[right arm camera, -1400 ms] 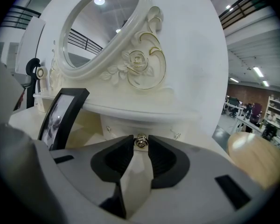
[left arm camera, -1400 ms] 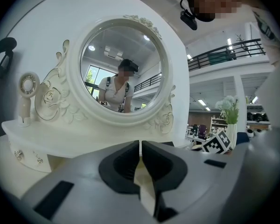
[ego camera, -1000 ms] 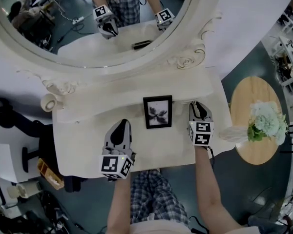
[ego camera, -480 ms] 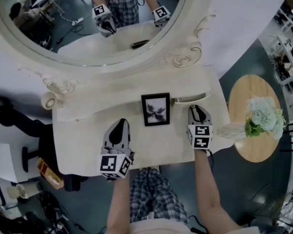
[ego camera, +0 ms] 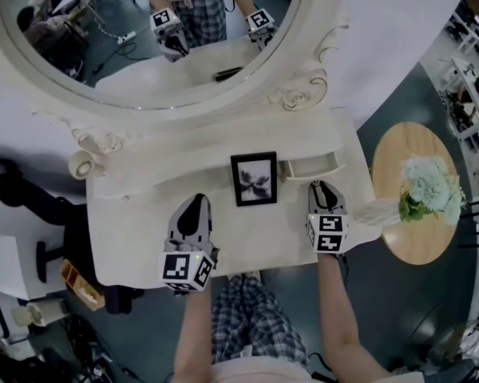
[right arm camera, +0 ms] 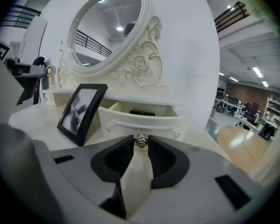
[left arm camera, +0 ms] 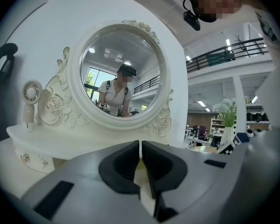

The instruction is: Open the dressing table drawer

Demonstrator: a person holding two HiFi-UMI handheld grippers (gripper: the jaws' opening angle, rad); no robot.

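1. Right gripper (right arm camera: 140,146) clamped on the drawer knob (right arm camera: 140,140); drawer (right arm camera: 140,121) partly out, at 12 o'clock of it, upon the bench (ego camera: 144,246).
2. Left gripper (left arm camera: 140,146) closed and empty, at 9 o'clock of the right.
3. Best drawn straight toward 6 o'clock, level, grip firm, clear of the picture frame (right arm camera: 80,112) at 10 o'clock.
4. Right gripper view alone: knob in the grip, dark shape (right arm camera: 141,112) inside the drawer; head view alone: both grippers at once.
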